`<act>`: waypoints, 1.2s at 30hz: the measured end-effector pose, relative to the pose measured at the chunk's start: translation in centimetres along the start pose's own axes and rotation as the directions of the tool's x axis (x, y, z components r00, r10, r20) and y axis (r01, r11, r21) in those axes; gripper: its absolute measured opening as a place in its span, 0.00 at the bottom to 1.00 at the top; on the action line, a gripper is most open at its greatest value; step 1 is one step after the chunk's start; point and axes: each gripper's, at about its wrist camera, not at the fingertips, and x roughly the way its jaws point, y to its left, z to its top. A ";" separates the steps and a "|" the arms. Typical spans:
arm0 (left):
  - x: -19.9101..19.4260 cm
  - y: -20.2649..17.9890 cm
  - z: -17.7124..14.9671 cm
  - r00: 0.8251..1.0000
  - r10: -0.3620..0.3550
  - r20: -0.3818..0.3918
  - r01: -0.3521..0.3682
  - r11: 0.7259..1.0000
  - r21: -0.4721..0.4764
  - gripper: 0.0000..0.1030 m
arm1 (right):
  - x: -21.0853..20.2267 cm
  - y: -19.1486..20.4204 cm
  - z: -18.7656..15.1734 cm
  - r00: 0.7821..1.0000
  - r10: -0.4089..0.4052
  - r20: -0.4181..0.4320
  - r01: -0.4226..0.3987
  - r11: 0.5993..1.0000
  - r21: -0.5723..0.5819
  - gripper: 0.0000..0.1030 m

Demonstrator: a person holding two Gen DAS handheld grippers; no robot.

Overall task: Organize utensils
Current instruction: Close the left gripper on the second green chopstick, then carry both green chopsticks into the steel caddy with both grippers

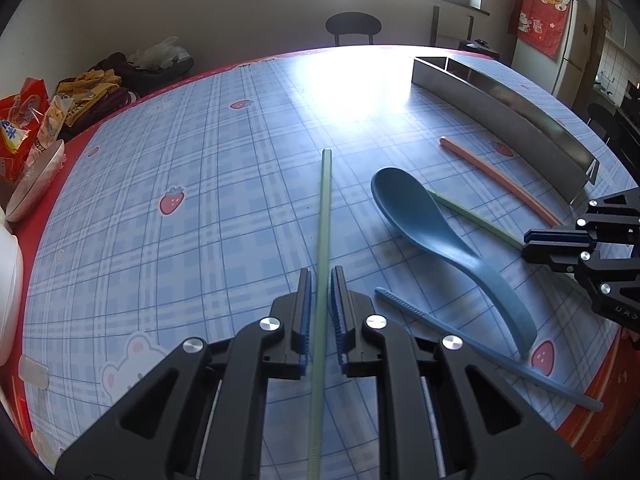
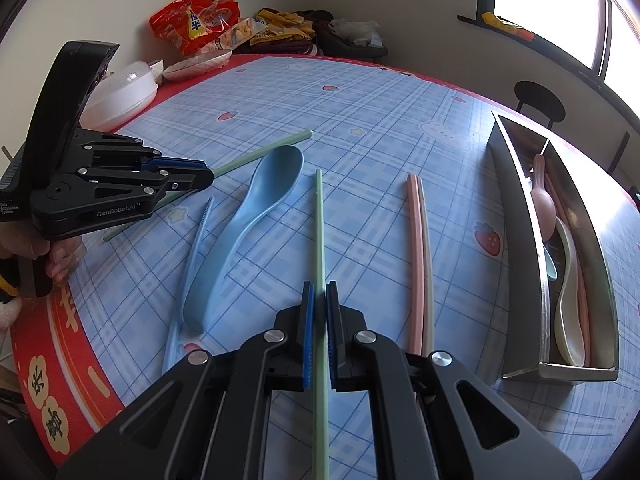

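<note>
Green plastic chopsticks are the things being held. The left gripper (image 1: 321,276) is closed on one long green chopstick (image 1: 325,216), which points straight away toward the window. The right gripper (image 2: 319,292) is closed on a second green chopstick (image 2: 318,232), which also points straight ahead along its fingers.

Both sticks lie low over the blue checked tablecloth (image 1: 180,152) with strawberries on it. Between them rests a big blue plastic spoon (image 2: 256,216), bowl end far from the table edge, and a thin blue chopstick (image 2: 198,236) just beside it. A pair of pink and beige chopsticks (image 2: 418,256) lies to the right, long way pointing ahead.

Past those sits a long shiny metal tray (image 2: 520,240) with spoons inside, close to the table's right edge. The middle and far side of the cloth are open.

The left gripper's side reads "GenRobot.AI". A red border with yellow characters (image 2: 52,408) runs along the near edge.
</note>
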 end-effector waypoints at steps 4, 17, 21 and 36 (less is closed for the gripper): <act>-0.1 0.5 -0.3 1.000 0.003 0.011 -0.003 1.000 -0.031 0.11 | 0.1 0.2 0.0 1.000 -0.009 -0.001 0.009 1.000 -0.007 0.06; -2.3 3.1 -0.8 0.991 -0.056 0.122 0.074 0.986 -0.150 0.10 | 0.1 0.8 0.0 0.999 -0.045 0.000 0.045 0.999 -0.031 0.07; -2.3 2.6 -0.8 0.992 -0.062 0.114 0.077 0.988 -0.132 0.10 | 0.1 1.2 0.0 0.998 -0.060 0.001 0.060 0.997 -0.041 0.07; -2.7 2.9 -1.0 0.988 -0.070 0.139 0.089 0.986 -0.139 0.10 | -2.0 -0.2 -0.4 0.993 -0.062 0.099 0.058 0.998 0.037 0.06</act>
